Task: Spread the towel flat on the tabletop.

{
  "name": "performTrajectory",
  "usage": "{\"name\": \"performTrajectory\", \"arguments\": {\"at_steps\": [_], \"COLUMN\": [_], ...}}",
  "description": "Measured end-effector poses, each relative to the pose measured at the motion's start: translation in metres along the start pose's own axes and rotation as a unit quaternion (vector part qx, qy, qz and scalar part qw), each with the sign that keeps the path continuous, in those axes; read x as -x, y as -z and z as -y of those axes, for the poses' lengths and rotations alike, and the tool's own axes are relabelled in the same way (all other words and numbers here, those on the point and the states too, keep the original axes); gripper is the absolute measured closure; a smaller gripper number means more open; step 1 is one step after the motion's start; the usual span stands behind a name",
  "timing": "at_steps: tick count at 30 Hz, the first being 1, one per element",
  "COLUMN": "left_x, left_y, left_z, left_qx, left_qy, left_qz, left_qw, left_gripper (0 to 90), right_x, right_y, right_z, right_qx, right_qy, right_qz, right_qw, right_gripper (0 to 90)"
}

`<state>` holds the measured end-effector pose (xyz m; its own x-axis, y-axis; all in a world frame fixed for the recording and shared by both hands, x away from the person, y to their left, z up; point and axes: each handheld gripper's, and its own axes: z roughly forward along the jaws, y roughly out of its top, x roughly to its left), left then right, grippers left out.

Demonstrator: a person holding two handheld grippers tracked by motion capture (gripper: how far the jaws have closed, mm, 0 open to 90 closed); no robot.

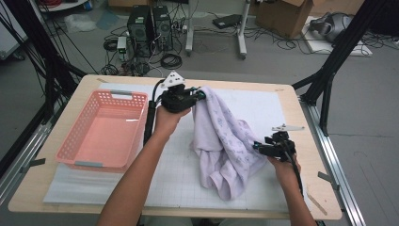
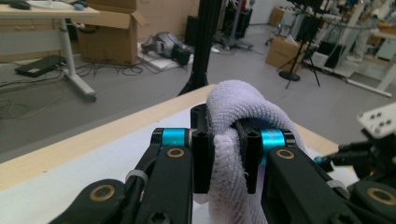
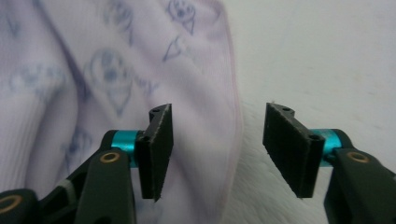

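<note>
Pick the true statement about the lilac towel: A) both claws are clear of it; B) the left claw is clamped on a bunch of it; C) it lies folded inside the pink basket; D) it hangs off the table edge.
B: in the left gripper view, the left claw has its jaws shut on a bunch of the lilac towel.

Soft, even room light from overhead — barely a shadow under my arms. My right gripper view is blurred on the towel [image 3: 116, 70] up close; the high view looks slightly grainy.
</note>
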<state>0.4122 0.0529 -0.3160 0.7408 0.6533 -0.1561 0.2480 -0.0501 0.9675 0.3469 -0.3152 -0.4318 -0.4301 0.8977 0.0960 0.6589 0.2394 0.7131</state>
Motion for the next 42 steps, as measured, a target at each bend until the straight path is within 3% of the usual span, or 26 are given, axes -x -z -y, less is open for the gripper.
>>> {"name": "performTrajectory", "arguments": {"at_steps": [3, 5, 13, 19, 25, 28, 34, 36, 37, 39, 40, 42], "left_x": [-0.004, -0.004, 0.012, 0.024, 0.034, 0.036, 0.044, 0.043, 0.042, 0.040, 0.037, 0.030], "left_y": [0.007, 0.011, 0.031, 0.049, 0.063, 0.070, 0.079, 0.080, 0.080, 0.080, 0.082, 0.081], "left_z": [0.005, 0.010, 0.038, 0.062, 0.087, 0.102, 0.132, 0.132, 0.129, 0.118, 0.112, 0.101], "left_qx": [-0.008, -0.011, -0.026, -0.031, -0.049, -0.059, -0.095, -0.103, -0.105, -0.102, -0.091, -0.071], "left_qy": [0.001, 0.001, -0.014, -0.025, -0.024, -0.012, 0.007, 0.018, 0.020, -0.008, -0.011, 0.006], "left_qz": [-0.002, 0.001, 0.014, 0.027, 0.037, 0.045, 0.071, 0.074, 0.070, 0.048, 0.044, 0.041], "left_qw": [1.0000, 0.9999, 0.9995, 0.9988, 0.9978, 0.9972, 0.9929, 0.9917, 0.9918, 0.9936, 0.9949, 0.9966], "left_gripper": [80.1, 80.1, 80.0, 79.8, 79.6, 79.6, 78.4, 72.1, 63.1, 46.0, 44.4, 40.4], "right_x": [-0.006, -0.008, 0.001, 0.004, -0.001, -0.003, -0.003, -0.002, -0.002, -0.004, -0.005, -0.010], "right_y": [-0.006, -0.001, 0.049, 0.086, 0.107, 0.113, 0.117, 0.119, 0.120, 0.122, 0.122, 0.116], "right_z": [-0.001, -0.001, 0.012, 0.038, 0.060, 0.074, 0.096, 0.092, 0.087, 0.074, 0.066, 0.049], "right_qx": [-0.021, -0.017, 0.029, 0.033, 0.031, 0.030, 0.005, 0.015, 0.026, 0.052, 0.064, 0.083], "right_qy": [0.025, 0.032, 0.043, 0.046, 0.058, 0.059, 0.055, 0.054, 0.049, 0.042, 0.047, 0.060], "right_qz": [-0.024, -0.026, -0.016, -0.012, -0.017, -0.017, -0.022, -0.018, -0.018, -0.017, -0.016, -0.012], "right_qw": [0.9992, 0.9990, 0.9986, 0.9983, 0.9977, 0.9977, 0.9982, 0.9983, 0.9983, 0.9976, 0.9967, 0.9947], "right_gripper": [81.9, 82.9, 83.2, 83.7, 83.7, 83.7, 80.3, 70.3, 65.7, 61.7, 61.0, 60.4]}}
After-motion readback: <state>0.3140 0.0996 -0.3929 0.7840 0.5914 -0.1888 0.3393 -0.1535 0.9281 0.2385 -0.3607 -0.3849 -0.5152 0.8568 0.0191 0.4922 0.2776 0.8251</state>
